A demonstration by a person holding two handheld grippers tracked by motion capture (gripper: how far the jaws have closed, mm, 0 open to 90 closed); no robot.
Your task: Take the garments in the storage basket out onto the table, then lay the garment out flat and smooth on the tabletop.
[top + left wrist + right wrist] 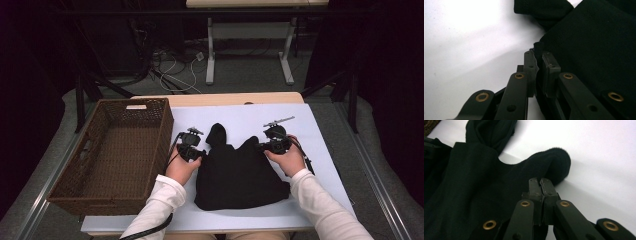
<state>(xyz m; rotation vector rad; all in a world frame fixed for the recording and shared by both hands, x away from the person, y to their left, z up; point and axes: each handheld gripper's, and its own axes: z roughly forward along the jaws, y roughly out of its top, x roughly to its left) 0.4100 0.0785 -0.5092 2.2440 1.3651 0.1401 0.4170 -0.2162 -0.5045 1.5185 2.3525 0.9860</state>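
Garment [240, 172] edge hidden inside clamped left tool [538, 58], right tool [540, 181].

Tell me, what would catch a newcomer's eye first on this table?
Most striking is the black garment spread in the middle of the white table cover. A person pinches its far corners, the left gripper shut on the left corner and the right gripper shut on the right. To the left stands a big brown wicker basket, with nothing in it.
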